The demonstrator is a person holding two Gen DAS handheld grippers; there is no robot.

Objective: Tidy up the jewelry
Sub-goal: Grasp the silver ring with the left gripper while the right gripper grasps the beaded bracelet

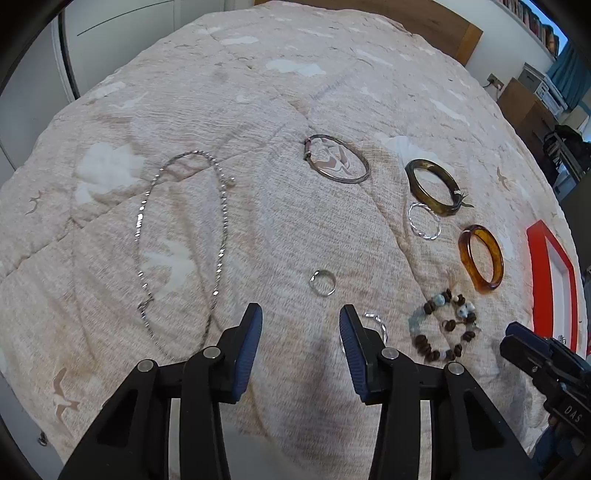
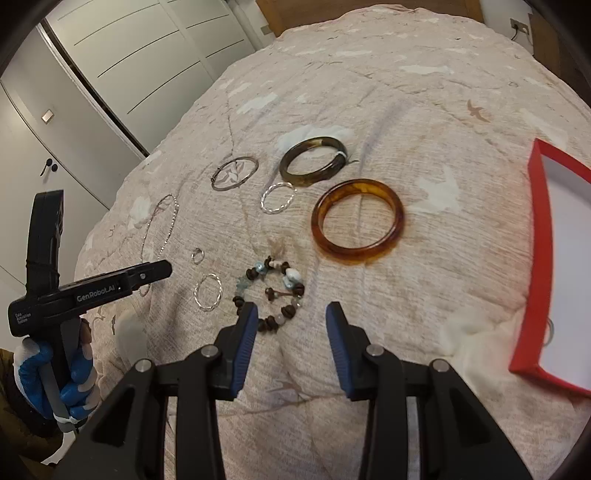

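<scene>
Jewelry lies spread on a beige quilt. In the left wrist view: a silver chain necklace (image 1: 181, 243), a thin silver bangle (image 1: 337, 158), a dark green bangle (image 1: 433, 186), a twisted silver hoop (image 1: 424, 220), an amber bangle (image 1: 481, 258), a small silver ring (image 1: 322, 283) and a beaded bracelet (image 1: 443, 328). My left gripper (image 1: 301, 325) is open and empty, just short of the ring. My right gripper (image 2: 290, 321) is open and empty, by the beaded bracelet (image 2: 273, 295), near the amber bangle (image 2: 357, 226). A red box (image 2: 535, 258) with a white inside sits at the right.
A second twisted silver hoop (image 2: 208, 291) lies left of the beaded bracelet. The left tool (image 2: 92, 288), held in a blue-gloved hand, shows in the right wrist view. White wardrobe doors (image 2: 110, 74) stand to the left of the bed; a wooden headboard (image 1: 424, 18) is at the far end.
</scene>
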